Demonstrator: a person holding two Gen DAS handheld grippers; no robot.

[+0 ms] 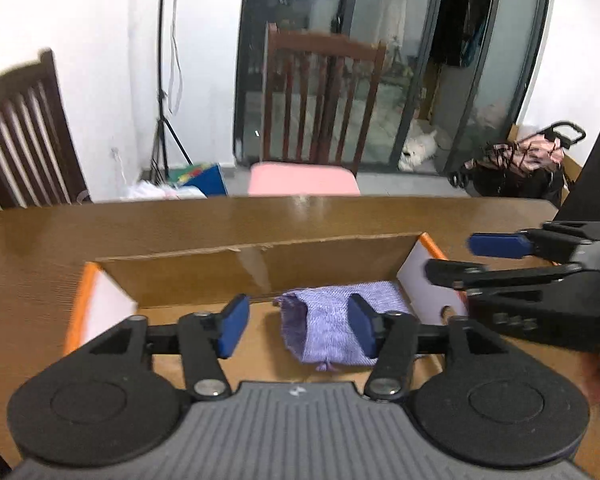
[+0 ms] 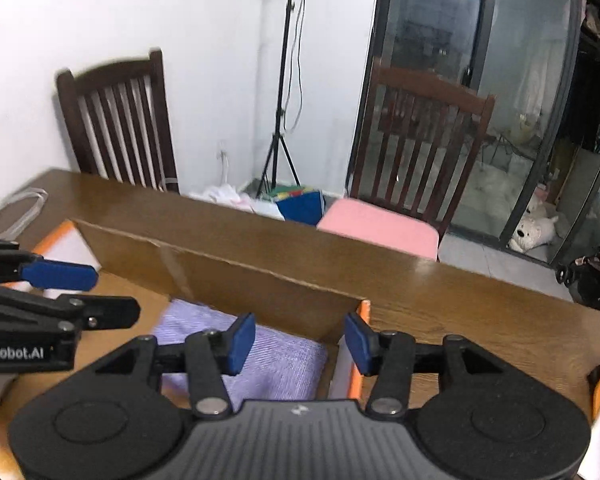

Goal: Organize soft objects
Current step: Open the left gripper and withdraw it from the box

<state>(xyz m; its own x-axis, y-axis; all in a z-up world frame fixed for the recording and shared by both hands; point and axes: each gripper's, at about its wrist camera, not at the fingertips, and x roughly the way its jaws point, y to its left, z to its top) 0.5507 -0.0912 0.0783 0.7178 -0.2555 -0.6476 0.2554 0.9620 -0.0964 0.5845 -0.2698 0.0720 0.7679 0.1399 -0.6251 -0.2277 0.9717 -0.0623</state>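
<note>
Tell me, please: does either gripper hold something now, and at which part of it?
Nothing is held. The left gripper and right gripper are both open and empty above the cardboard box; the purple cloth lies inside it, untouched.

The open cardboard box with orange-edged flaps (image 1: 260, 268) sits on the brown wooden table (image 1: 180, 224), directly below and ahead of the left gripper (image 1: 298, 326). The folded lilac knitted cloth (image 1: 328, 328) lies inside the box, toward its right end, between and just beyond the left gripper's spread fingers. The right gripper (image 2: 300, 344) hangs over the box's right wall, with the cloth (image 2: 276, 364) to its left. Beyond the table's far edge stands a dark wooden slatted chair with a pink seat cushion (image 1: 304, 178); another, seemingly alike, stands further left (image 2: 120, 120).
</note>
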